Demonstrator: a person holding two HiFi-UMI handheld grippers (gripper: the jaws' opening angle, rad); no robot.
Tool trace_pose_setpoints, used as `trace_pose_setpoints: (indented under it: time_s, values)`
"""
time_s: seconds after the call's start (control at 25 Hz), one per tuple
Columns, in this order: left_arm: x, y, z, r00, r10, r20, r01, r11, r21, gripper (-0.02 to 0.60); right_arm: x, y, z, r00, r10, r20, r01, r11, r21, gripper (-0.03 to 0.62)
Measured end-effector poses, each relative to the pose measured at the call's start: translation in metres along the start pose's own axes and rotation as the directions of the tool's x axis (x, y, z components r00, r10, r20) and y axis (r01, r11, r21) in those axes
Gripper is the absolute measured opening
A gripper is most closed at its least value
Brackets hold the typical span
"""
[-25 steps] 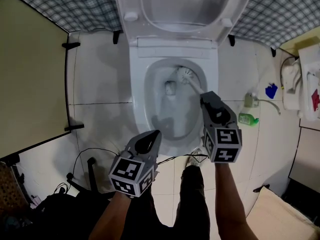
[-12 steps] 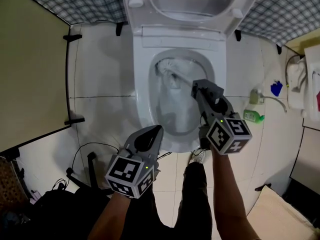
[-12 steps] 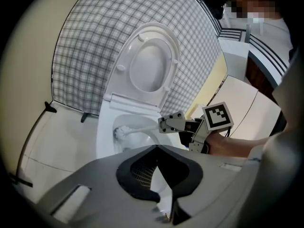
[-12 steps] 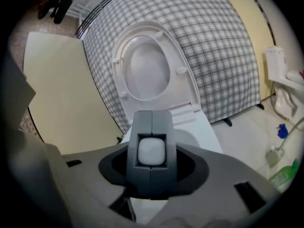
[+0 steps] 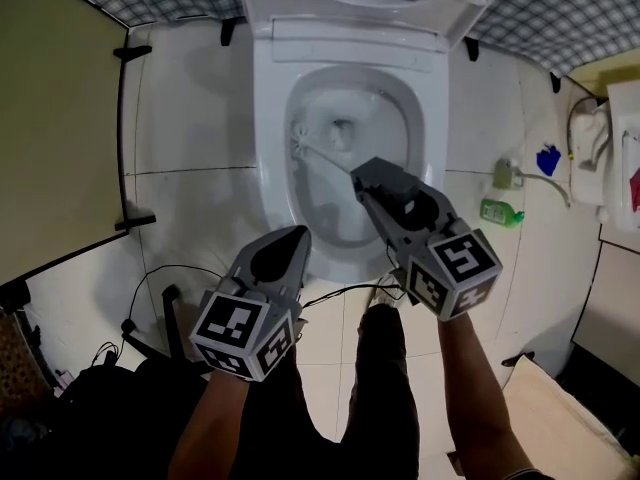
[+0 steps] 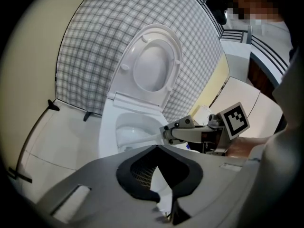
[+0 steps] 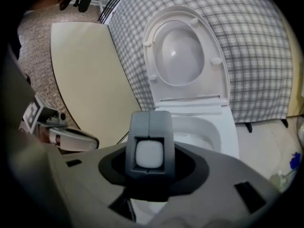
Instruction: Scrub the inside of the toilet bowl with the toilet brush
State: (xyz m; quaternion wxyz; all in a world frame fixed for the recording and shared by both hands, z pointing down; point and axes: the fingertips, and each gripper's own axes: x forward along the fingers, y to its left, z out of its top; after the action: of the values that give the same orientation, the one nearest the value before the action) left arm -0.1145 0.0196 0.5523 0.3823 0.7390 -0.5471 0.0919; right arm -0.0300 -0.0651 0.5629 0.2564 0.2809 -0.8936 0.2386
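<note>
I keep the right gripper (image 5: 362,171) clamped on the toilet brush (image 5: 299,149), bristles against the toilet bowl's (image 5: 268,173) left inner wall, left gripper (image 5: 297,234) closed empty beside its front; firm, overlapping strokes advised.

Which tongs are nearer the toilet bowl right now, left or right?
Right. The right tongs reach over the toilet bowl, holding the toilet brush inside it; the left tongs sit back at its near-left rim.

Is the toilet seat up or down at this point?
Up: the toilet seat stands raised against the checked wall, leaving the bowl uncovered.
</note>
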Motion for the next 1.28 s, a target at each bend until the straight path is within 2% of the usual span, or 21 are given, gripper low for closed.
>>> trace_pose_setpoints:
  time_s: [0.12, 0.28, 0.6, 0.8, 1.0, 1.16, 1.28]
  values:
    - [0.0, 0.0, 0.0, 1.0, 0.002, 0.003, -0.002, 1.0, 0.003, 0.009, -0.017, 0.011, -0.013, 0.995, 0.064, -0.074, -0.066, 0.997, -0.035, 0.189]
    - [0.001, -0.001, -0.004, 1.0, 0.004, -0.012, -0.004, 1.0, 0.0, 0.009, -0.042, 0.025, -0.029, 0.975, 0.128, -0.184, -0.142, 0.988, -0.067, 0.189]
    - [-0.005, -0.024, 0.002, 0.999, -0.02, -0.05, 0.021, 1.0, 0.02, 0.009, -0.077, 0.041, -0.045, 0.912, 0.14, -0.387, -0.208, 0.968, -0.14, 0.189]
    - [-0.009, -0.035, 0.017, 0.998, -0.035, -0.054, 0.037, 0.999, 0.034, 0.009, -0.09, 0.041, -0.047, 0.856, 0.085, -0.51, -0.223, 0.951, -0.214, 0.187]
    - [-0.012, -0.047, 0.025, 0.997, -0.053, -0.061, 0.057, 0.997, 0.055, 0.009, -0.1, 0.027, -0.045, 0.804, 0.01, -0.594, -0.218, 0.935, -0.279, 0.187]
    - [-0.015, -0.055, 0.028, 0.995, -0.067, -0.068, 0.071, 0.996, 0.061, 0.009, -0.106, 0.012, -0.048, 0.756, -0.083, -0.649, -0.21, 0.908, -0.361, 0.187]
    - [-0.016, -0.056, 0.032, 0.995, -0.074, -0.068, 0.078, 0.995, 0.063, 0.009, -0.105, -0.005, -0.048, 0.718, -0.179, -0.673, -0.174, 0.889, -0.423, 0.186]
